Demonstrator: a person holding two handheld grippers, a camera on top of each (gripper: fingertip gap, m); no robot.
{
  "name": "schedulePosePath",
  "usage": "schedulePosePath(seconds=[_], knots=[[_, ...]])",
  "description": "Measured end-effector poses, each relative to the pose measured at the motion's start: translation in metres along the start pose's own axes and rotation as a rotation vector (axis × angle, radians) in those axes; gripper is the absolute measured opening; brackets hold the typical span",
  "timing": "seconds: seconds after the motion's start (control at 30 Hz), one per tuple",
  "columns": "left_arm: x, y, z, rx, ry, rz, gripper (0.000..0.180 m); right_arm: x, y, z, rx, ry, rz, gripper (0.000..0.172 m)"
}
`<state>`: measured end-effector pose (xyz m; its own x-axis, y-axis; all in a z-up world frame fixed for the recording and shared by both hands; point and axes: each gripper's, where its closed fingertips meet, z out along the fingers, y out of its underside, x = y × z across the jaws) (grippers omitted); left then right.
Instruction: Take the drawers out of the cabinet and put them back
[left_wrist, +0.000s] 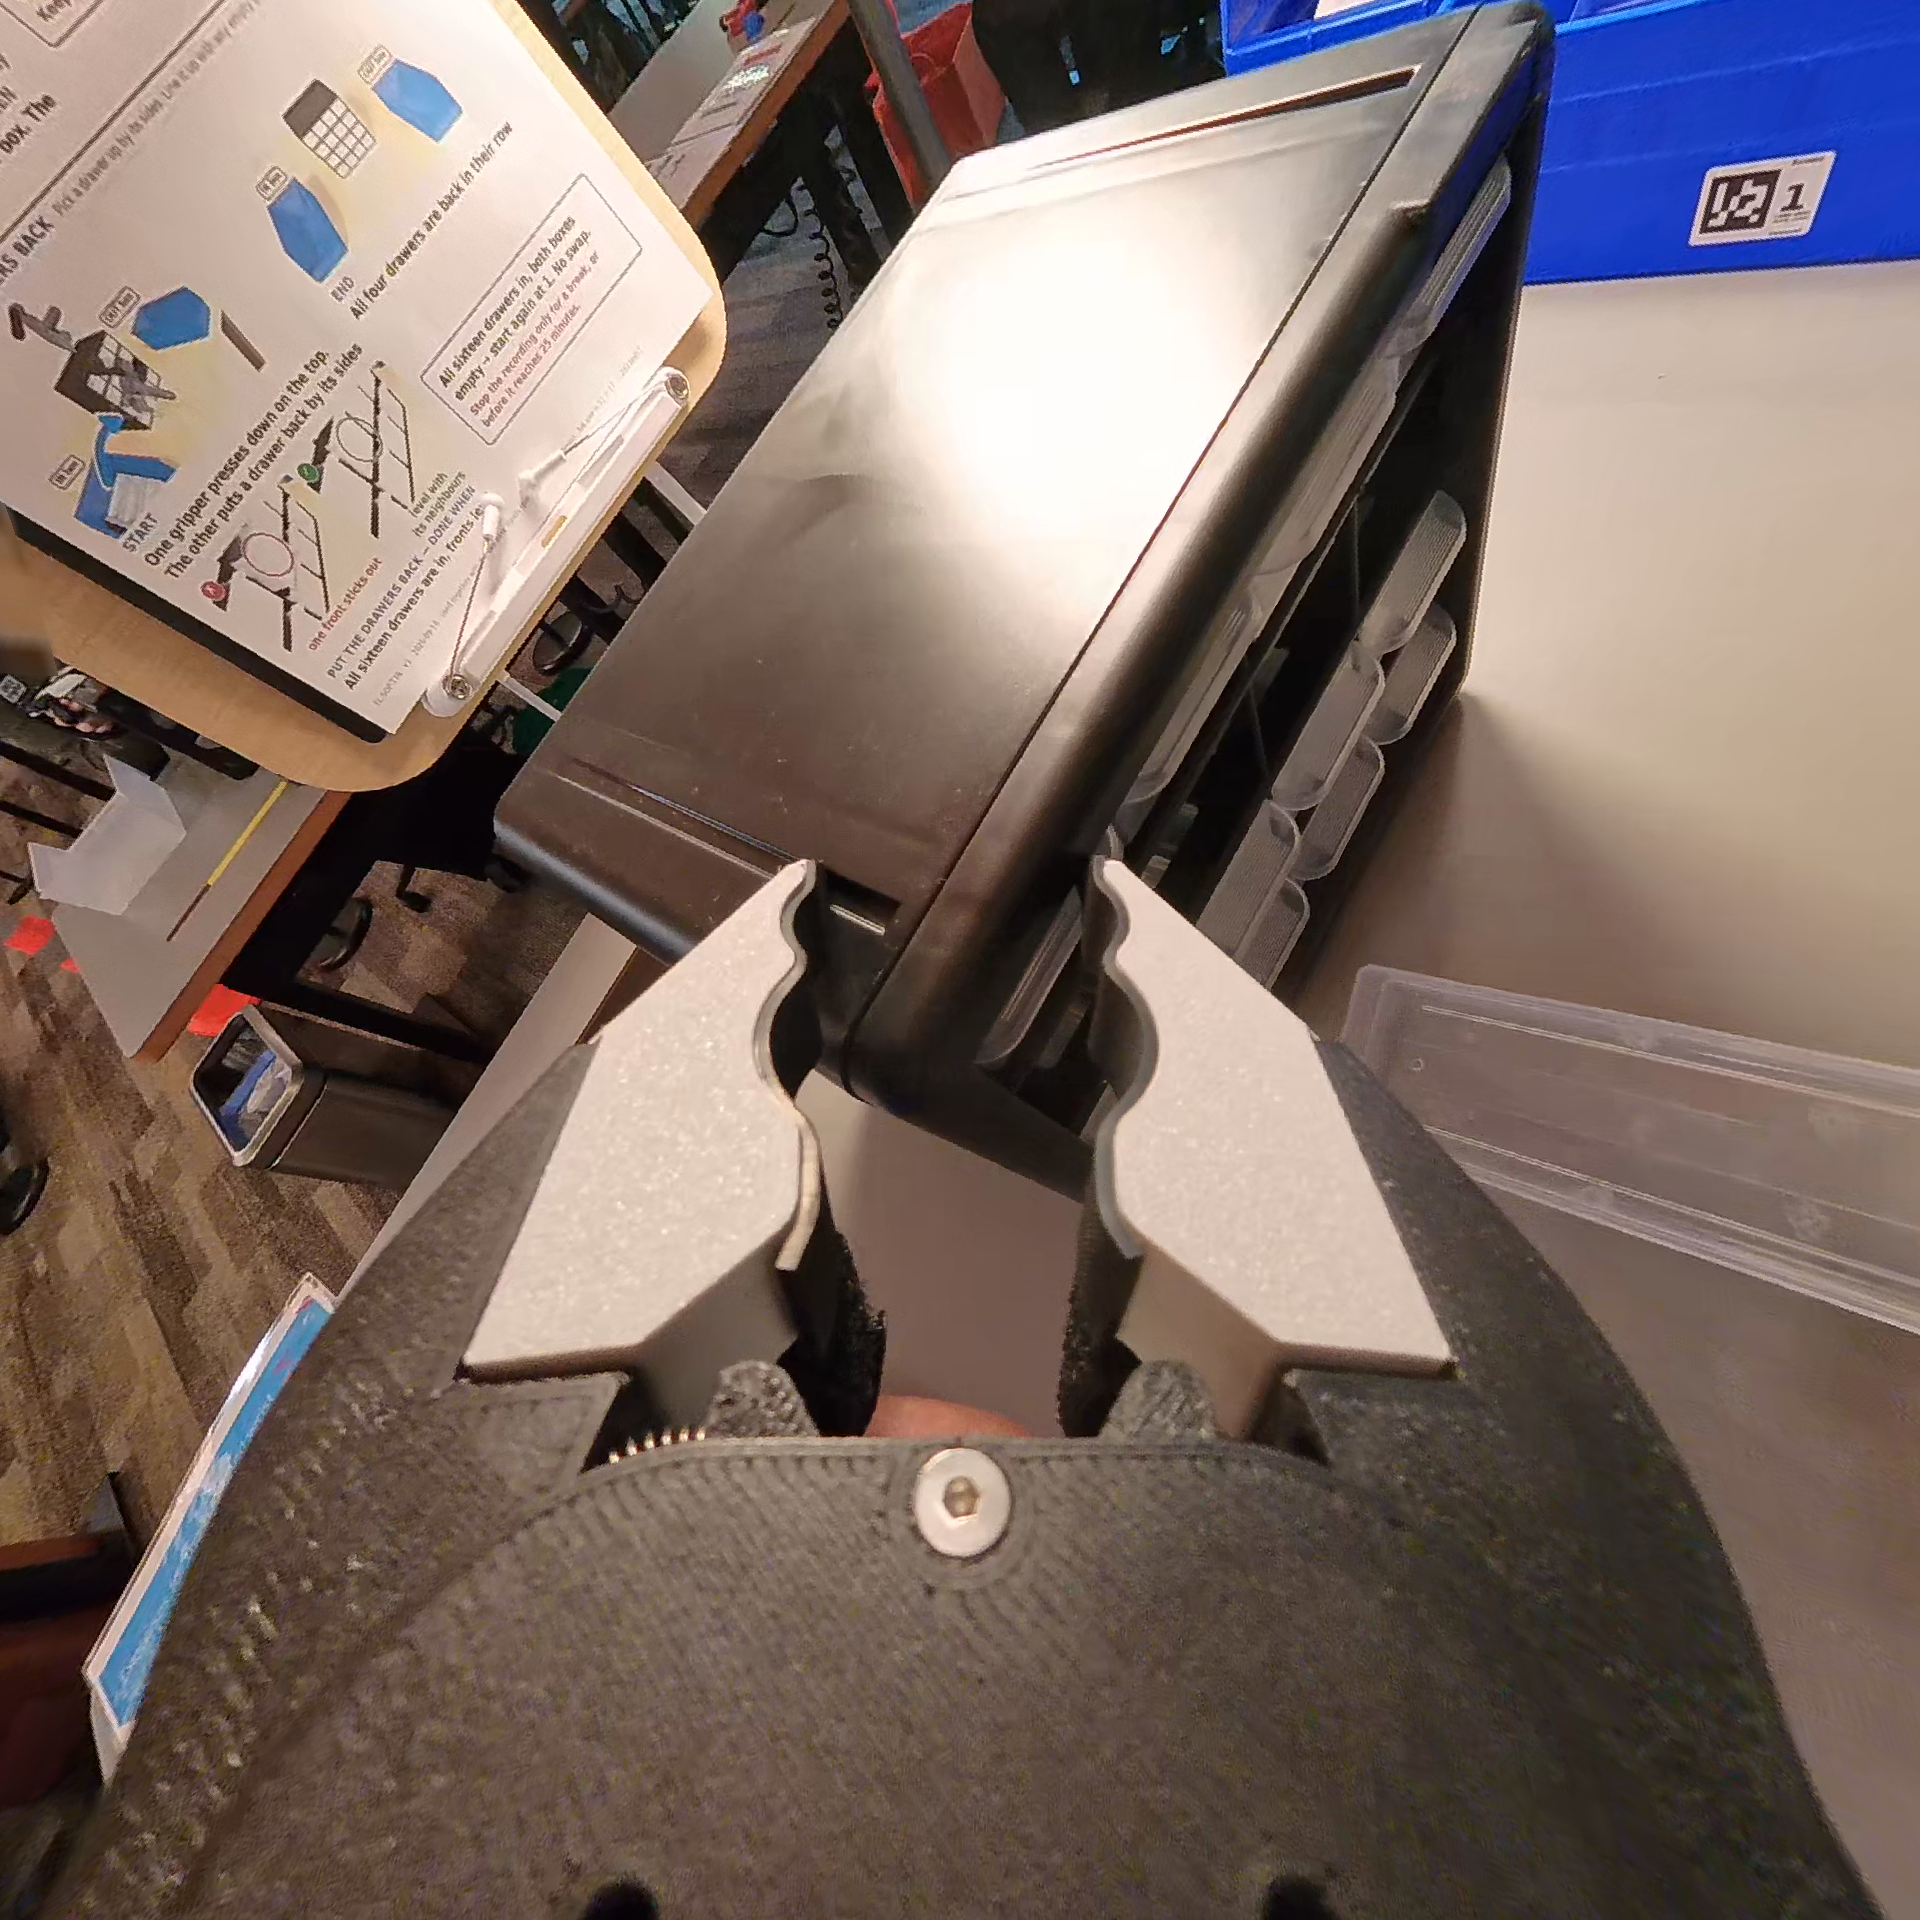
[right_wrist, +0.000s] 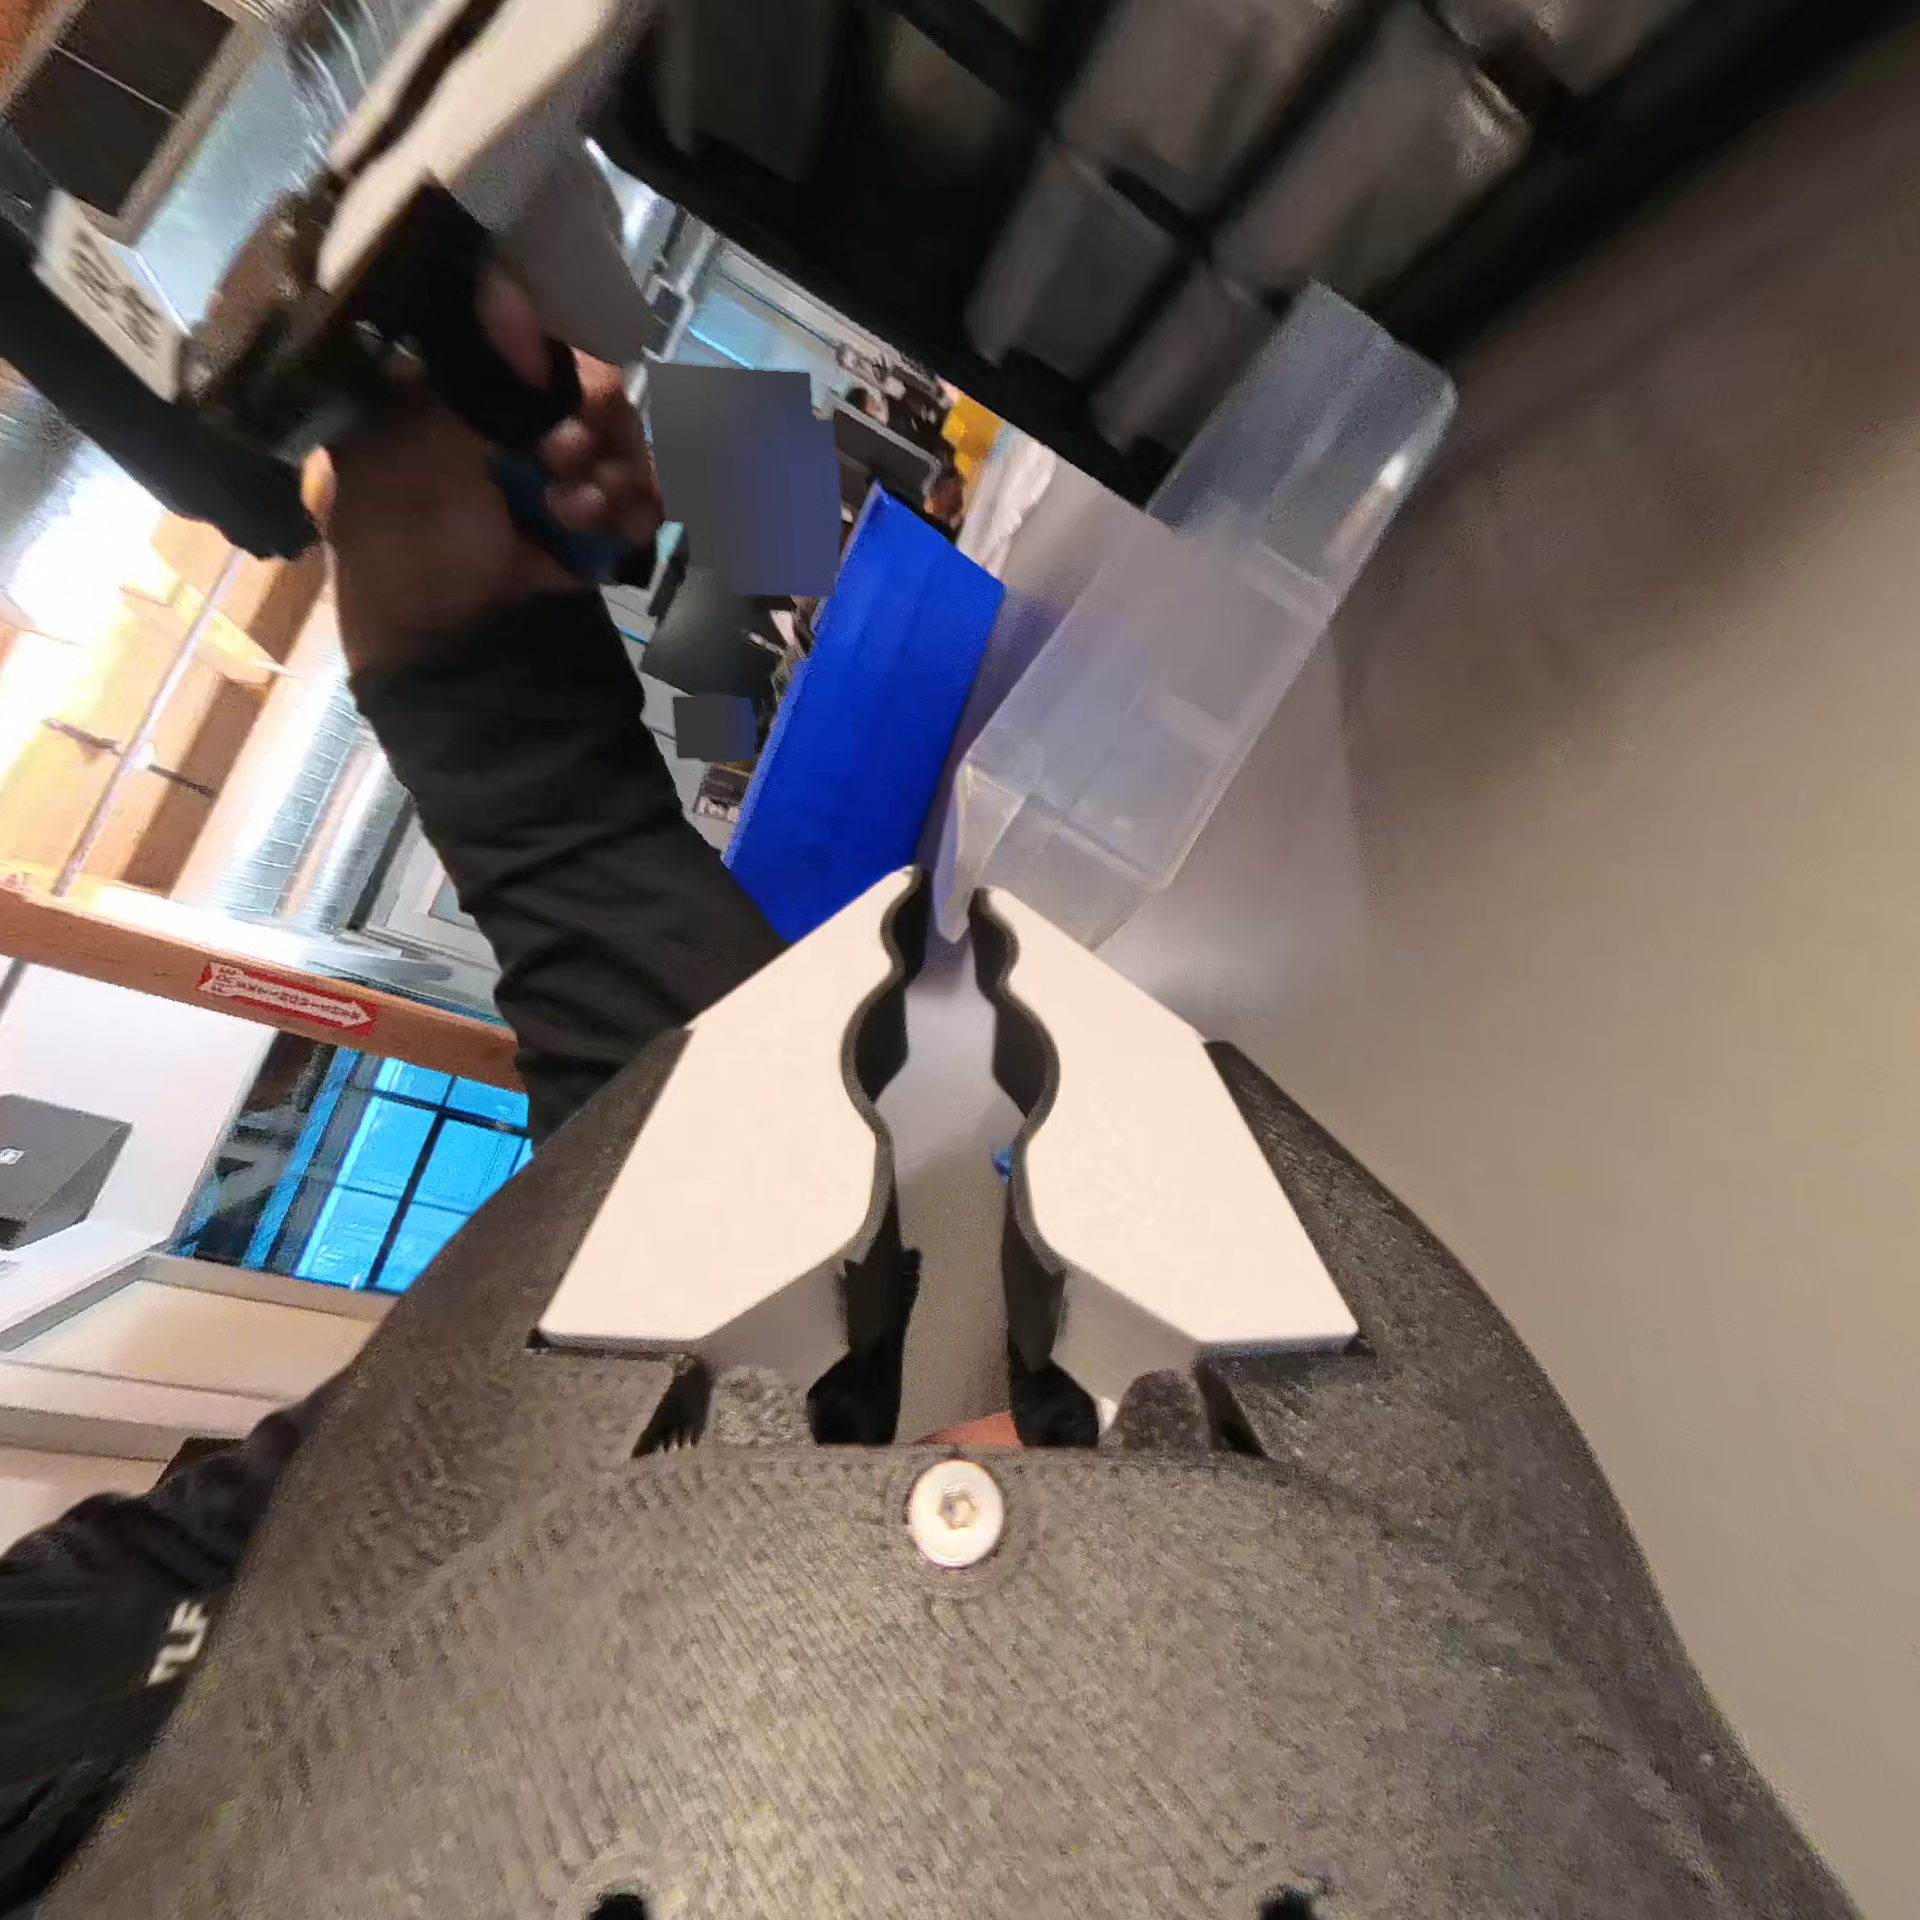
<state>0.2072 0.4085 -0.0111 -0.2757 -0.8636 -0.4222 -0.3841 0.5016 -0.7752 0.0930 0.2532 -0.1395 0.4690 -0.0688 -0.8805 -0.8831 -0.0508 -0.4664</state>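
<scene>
Drawer-refill step, looks like: right gripper (right_wrist: 945, 920) pinches a clear plastic drawer (right_wrist: 1174, 675) by its edge near the black cabinet (left_wrist: 987, 520), while left gripper (left_wrist: 951, 914) sits spread over the cabinet's top corner. Next it needs lining up with an empty slot.

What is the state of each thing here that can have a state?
Black plastic drawer cabinet: standing on the table, some slots empty.
Clear plastic drawer: outside the cabinet, one wall between the right gripper's fingers.
Left gripper: fingers open, astride the cabinet's top front corner.
Blue plastic bin: behind the cabinet.
</scene>
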Motion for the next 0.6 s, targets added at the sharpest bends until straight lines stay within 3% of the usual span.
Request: schedulePosePath(seconds=[0.03, 0.2, 0.37, 0.47, 0.6], knots=[[0.0, 0.0, 0.0, 0.0, -0.001, 0.0, 0.049, 0.004, 0.006, -0.004, -0.031, 0.009, 0.013, 0.014], [0.0, 0.0, 0.0, -0.002, -0.005, 0.001, 0.049, 0.008, 0.045, -0.024, -0.241, 0.03, -0.046, 0.031], [0.0, 0.0, 0.0, -0.004, -0.006, 0.003, 0.049, -0.016, 0.054, -0.039, -0.349, -0.093, -0.358, 0.033], [0.0, 0.0, 0.0, -0.006, -0.008, 0.004, 0.049, -0.023, 0.028, -0.034, -0.3, -0.101, -0.703, 0.039], [0.0, 0.0, 0.0, -0.008, -0.013, 0.007, 0.049, 0.002, 0.014, -0.016, -0.359, 0.055, -1.255, 0.045]])
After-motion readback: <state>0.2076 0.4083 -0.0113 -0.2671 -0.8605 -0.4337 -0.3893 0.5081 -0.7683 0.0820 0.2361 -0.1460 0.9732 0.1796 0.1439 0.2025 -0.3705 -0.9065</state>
